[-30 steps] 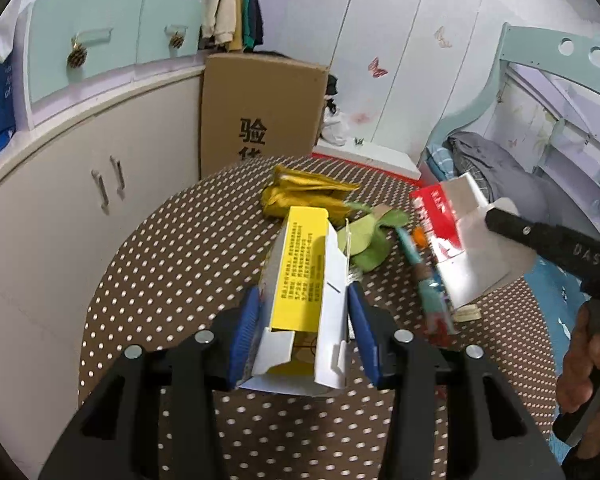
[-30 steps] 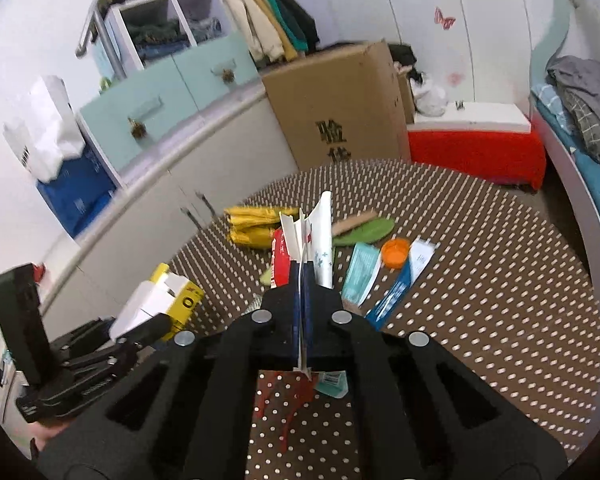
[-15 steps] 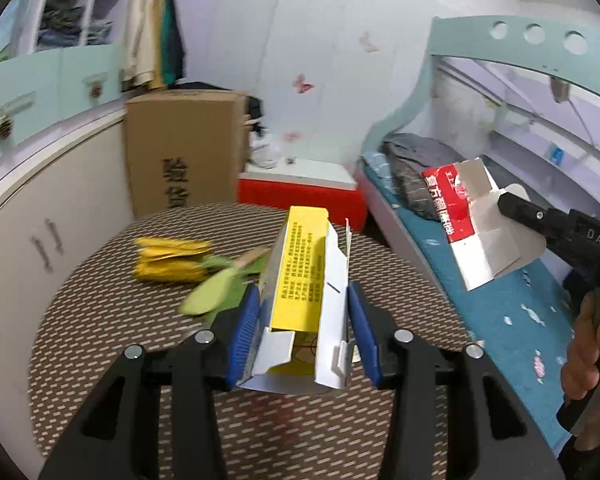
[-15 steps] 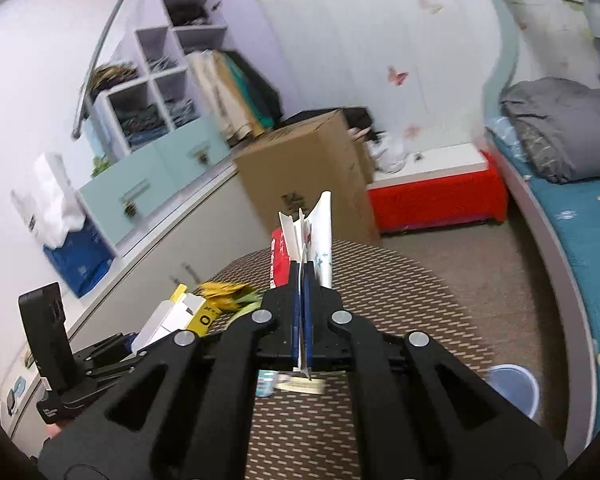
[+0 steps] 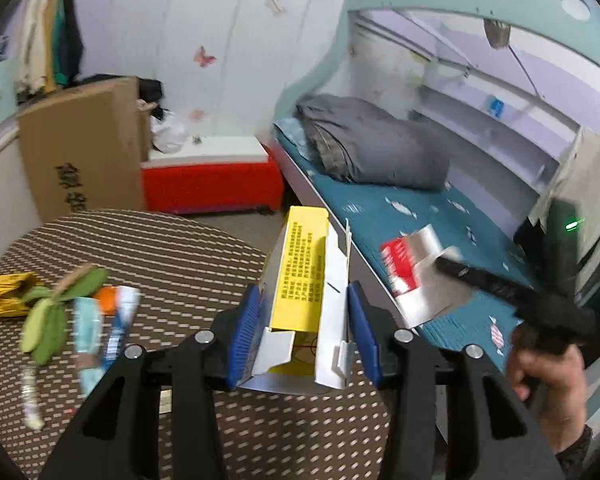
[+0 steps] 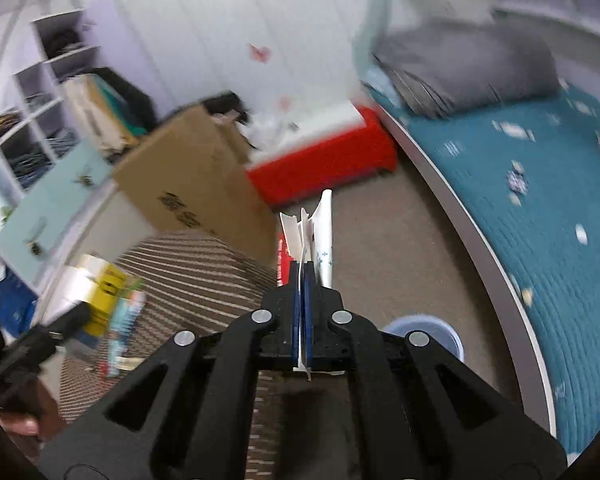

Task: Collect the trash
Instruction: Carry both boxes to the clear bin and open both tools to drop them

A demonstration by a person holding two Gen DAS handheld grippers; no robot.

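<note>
My left gripper point(image 5: 302, 322) is shut on an opened yellow and white carton point(image 5: 306, 280), its blue pads point(image 5: 244, 328) pressing both sides. It hangs over the right edge of the round dotted table point(image 5: 172, 256). My right gripper point(image 6: 303, 276) is shut on a flattened red and white carton point(image 6: 320, 232), held edge-on above the floor. In the left wrist view that carton point(image 5: 414, 276) shows at the right, over the bed's side. A pale blue bin point(image 6: 432, 330) stands on the floor just right of the right gripper. Wrappers point(image 5: 88, 320), green peels point(image 5: 48, 320) and a yellow bag point(image 5: 4, 292) lie on the table.
A big cardboard box point(image 5: 80, 152) and a red and white low box point(image 5: 212, 180) stand behind the table. The bed point(image 6: 540, 184) with a teal cover and grey bedding runs along the right. Cupboards and shelves point(image 6: 48, 140) line the left wall.
Both grippers have swung right, off the table's middle toward the bed side, each keeping its carton. The right one has dropped lower, and the blue bin has come into its view.
</note>
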